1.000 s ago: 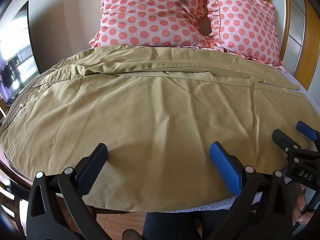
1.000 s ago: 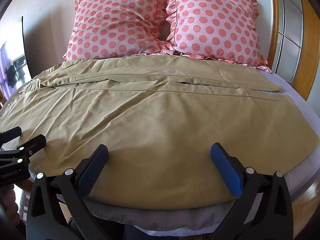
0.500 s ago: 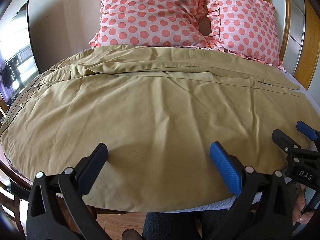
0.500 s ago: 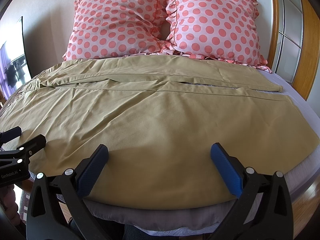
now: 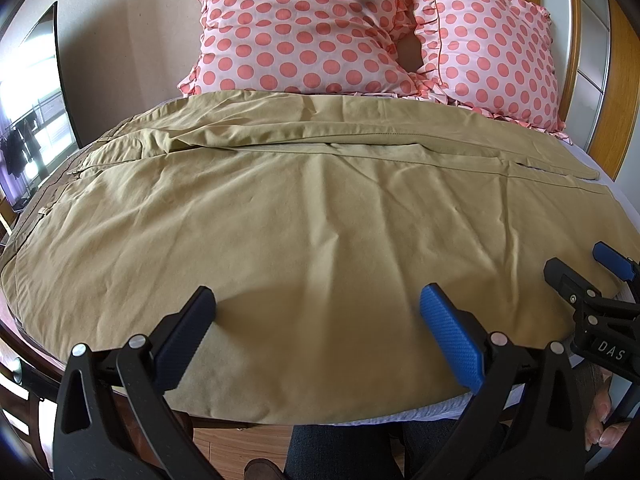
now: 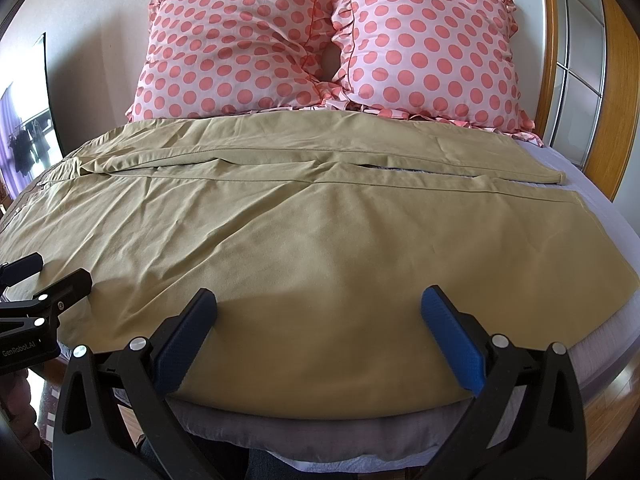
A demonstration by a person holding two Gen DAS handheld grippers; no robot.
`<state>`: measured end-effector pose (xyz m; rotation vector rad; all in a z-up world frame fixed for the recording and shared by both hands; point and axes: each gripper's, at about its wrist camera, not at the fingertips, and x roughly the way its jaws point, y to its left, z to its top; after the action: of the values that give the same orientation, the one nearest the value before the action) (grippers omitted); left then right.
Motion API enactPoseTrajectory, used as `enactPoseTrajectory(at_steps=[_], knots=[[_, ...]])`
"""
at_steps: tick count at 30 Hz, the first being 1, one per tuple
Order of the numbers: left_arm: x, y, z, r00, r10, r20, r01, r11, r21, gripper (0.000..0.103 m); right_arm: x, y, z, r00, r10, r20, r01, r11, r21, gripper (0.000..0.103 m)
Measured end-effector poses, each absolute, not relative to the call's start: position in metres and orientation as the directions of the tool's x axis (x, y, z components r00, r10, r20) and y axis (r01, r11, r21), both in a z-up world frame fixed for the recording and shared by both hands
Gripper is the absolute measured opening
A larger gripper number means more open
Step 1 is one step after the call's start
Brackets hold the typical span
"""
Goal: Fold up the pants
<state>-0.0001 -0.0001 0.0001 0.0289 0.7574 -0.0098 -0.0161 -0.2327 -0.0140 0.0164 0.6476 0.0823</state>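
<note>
Khaki pants (image 5: 312, 216) lie spread flat across the bed, waistband at the left, leg cuffs at the right, the two legs side by side with a seam gap between them; they also show in the right wrist view (image 6: 320, 240). My left gripper (image 5: 316, 312) is open and empty, hovering over the near leg's edge. My right gripper (image 6: 318, 312) is open and empty over the same near edge, further right. Each gripper shows at the side of the other's view: the right one (image 5: 588, 276), the left one (image 6: 44, 276).
Two pink polka-dot pillows (image 6: 320, 44) stand against the wall behind the pants. The lilac bed sheet (image 6: 592, 184) shows at the right and under the near edge. A wooden frame with glass panels (image 6: 576, 60) stands at the right. A window (image 5: 28, 120) is at the left.
</note>
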Motion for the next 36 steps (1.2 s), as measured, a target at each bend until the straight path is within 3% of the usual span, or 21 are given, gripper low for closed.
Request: enactPoseTrajectory(at_steps=[36], knots=[[0.0005,0.0001,0.0002,0.723,-0.002,-0.691,0.025,0.999,0.024,0.101,-0.0161,-0.2316,-0.0158,0.800,0.095,-0.592,-0.087,0.995,0.041,0.102]])
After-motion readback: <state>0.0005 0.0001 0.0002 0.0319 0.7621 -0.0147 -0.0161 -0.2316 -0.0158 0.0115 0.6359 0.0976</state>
